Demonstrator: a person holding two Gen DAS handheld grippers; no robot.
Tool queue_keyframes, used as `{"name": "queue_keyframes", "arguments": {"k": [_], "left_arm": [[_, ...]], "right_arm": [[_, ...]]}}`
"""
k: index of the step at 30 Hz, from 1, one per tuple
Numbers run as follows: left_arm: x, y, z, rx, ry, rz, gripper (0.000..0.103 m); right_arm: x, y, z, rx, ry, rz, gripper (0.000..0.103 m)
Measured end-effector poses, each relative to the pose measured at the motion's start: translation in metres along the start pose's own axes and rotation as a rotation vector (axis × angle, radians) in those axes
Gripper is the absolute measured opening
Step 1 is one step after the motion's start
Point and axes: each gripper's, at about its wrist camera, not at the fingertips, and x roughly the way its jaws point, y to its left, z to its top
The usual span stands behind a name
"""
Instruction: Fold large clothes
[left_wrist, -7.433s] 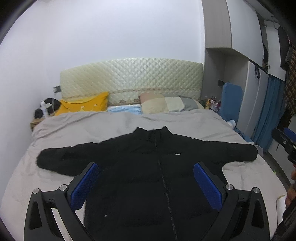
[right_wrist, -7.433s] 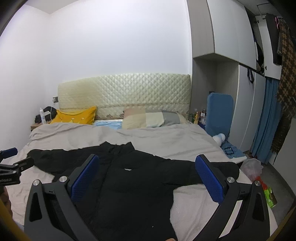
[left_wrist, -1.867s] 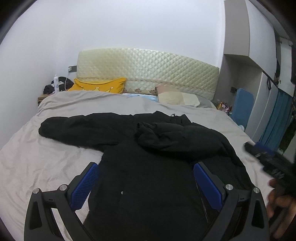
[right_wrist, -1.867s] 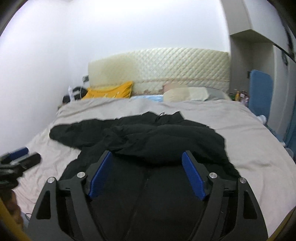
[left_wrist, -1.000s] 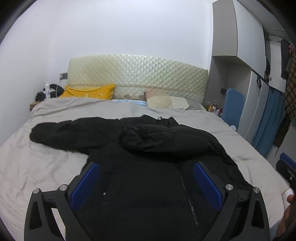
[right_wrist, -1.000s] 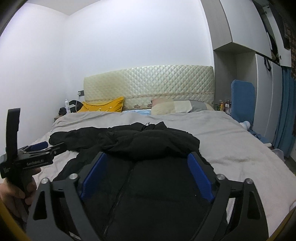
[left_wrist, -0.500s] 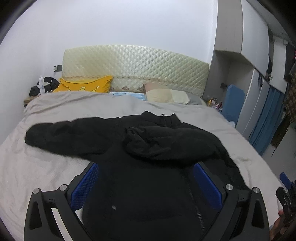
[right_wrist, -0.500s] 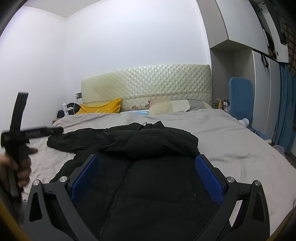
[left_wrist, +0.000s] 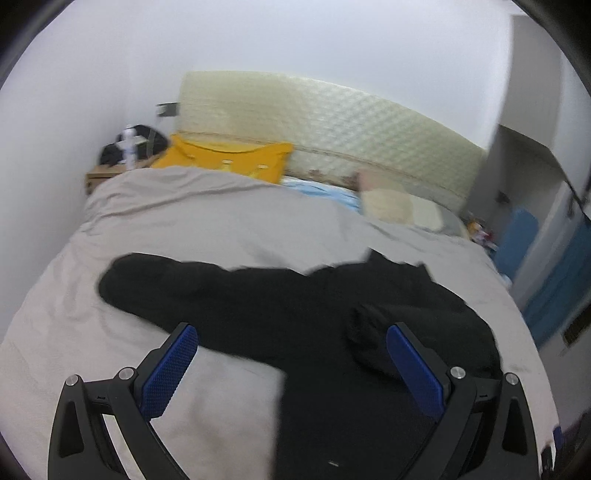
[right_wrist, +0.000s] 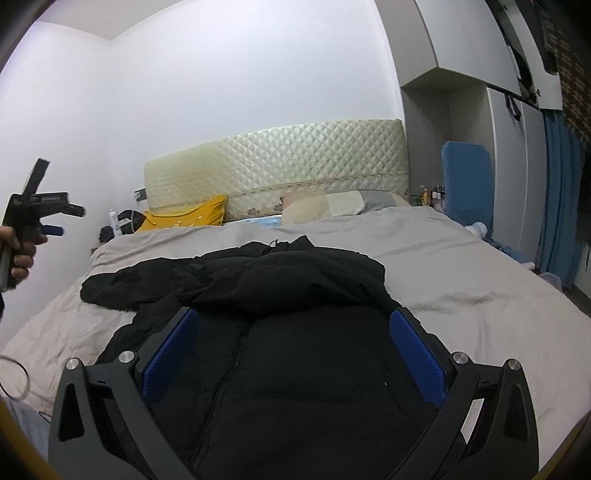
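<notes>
Through your left wrist view, your left gripper (left_wrist: 291, 363) hangs spread apart and empty above the black jacket (left_wrist: 332, 332) on the bed (left_wrist: 184, 221), its unfolded sleeve (left_wrist: 177, 284) stretching toward 10 o'clock. Through your right wrist view, your right gripper (right_wrist: 293, 345) is likewise apart, holding nothing, with the jacket's folded-in sleeve (right_wrist: 280, 284) bunched at 12 o'clock. Pinch only the puffy top layer and the sleeve may slip free or drag that loose fold askew.
</notes>
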Motion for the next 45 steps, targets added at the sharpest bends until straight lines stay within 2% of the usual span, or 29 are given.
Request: {"name": "queue_keyframes", "arguments": {"k": [7, 11, 15, 18, 21, 28, 30, 33, 37, 38, 40, 41, 42, 44, 45], "left_arm": [[0.045, 0.099, 0.019, -0.198, 0.043, 0.001, 0.103], [0.077, 0.152, 0.005, -0.298, 0.065, -0.028, 0.103], [0.121, 0.206, -0.014, -0.381, 0.112, -0.014, 0.103], [0.157, 0.250, -0.027, -0.460, 0.113, -0.041, 0.102], [0.188, 0.275, -0.037, -0.490, 0.135, -0.048, 0.102], [0.262, 0.314, -0.046, -0.492, 0.161, -0.057, 0.099], [0.272, 0.324, -0.046, -0.513, 0.129, -0.058, 0.093], [0.283, 0.338, -0.042, -0.557, 0.054, -0.049, 0.092], [0.299, 0.339, -0.040, -0.573, 0.039, -0.042, 0.092], [0.301, 0.339, -0.039, -0.569, 0.044, -0.035, 0.090], [0.305, 0.335, -0.041, -0.563, 0.068, -0.014, 0.068], [0.303, 0.333, -0.041, -0.561, 0.073, -0.022, 0.056], [0.301, 0.331, -0.040, -0.556, 0.075, -0.030, 0.049], [0.293, 0.324, -0.033, -0.528, 0.078, -0.034, 0.025], [0.286, 0.317, -0.028, -0.493, 0.070, -0.017, 0.021]], "right_arm": [[0.017, 0.001, -0.003, 0.012, 0.050, -0.038, 0.103], [0.026, 0.005, -0.012, -0.017, 0.085, -0.077, 0.103], [0.040, 0.002, -0.013, 0.047, 0.140, -0.063, 0.103], [0.055, 0.019, -0.015, -0.020, 0.162, -0.091, 0.103], [0.068, 0.034, -0.017, -0.023, 0.191, -0.086, 0.103], [0.098, 0.071, -0.020, -0.071, 0.234, -0.103, 0.103], [0.106, 0.072, -0.020, -0.048, 0.245, -0.106, 0.103], [0.115, 0.072, -0.020, -0.039, 0.251, -0.136, 0.103], [0.119, 0.068, -0.021, -0.035, 0.259, -0.178, 0.103], [0.120, 0.067, -0.020, -0.030, 0.260, -0.179, 0.103], [0.120, 0.066, -0.020, -0.026, 0.260, -0.181, 0.103], [0.119, 0.065, -0.020, -0.025, 0.259, -0.181, 0.103], [0.116, 0.064, -0.019, -0.018, 0.256, -0.173, 0.103], [0.111, 0.060, -0.017, 0.006, 0.249, -0.137, 0.103], [0.109, 0.059, -0.015, 0.008, 0.243, -0.132, 0.103]]}}
